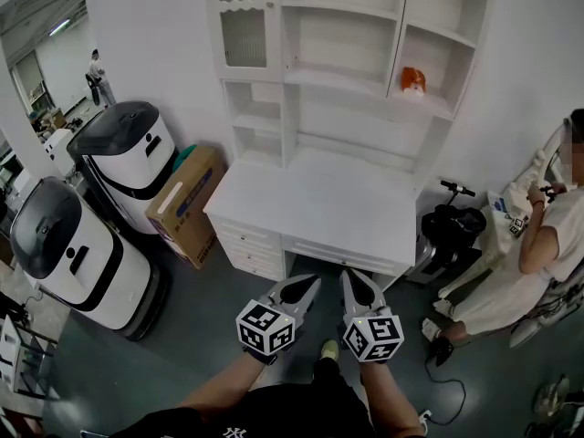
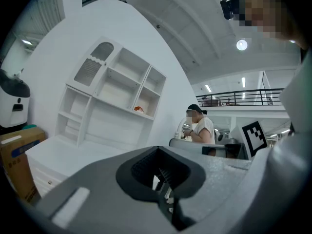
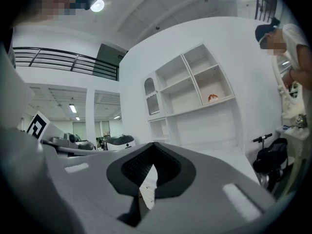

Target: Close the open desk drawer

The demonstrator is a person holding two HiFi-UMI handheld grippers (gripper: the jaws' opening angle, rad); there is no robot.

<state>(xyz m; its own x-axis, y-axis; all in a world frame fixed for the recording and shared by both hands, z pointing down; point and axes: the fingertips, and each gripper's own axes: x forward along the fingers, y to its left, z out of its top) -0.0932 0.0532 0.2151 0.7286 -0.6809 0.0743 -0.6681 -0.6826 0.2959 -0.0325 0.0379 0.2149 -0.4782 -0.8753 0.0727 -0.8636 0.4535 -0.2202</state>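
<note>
Head view: the white table (image 1: 319,199) stands against the wall, a shelf unit (image 1: 347,53) on its far edge. The drawer (image 1: 342,252) sits under the near edge, towards the right corner, its front just proud of that edge. The left gripper (image 1: 308,285) and right gripper (image 1: 350,277) hang side by side near that edge, apart from the drawer. Each has its fingers pressed together at the tips, with nothing between them. A box (image 1: 185,205) leans just beside the left edge. A person (image 1: 534,245) sits beyond the right edge.
</note>
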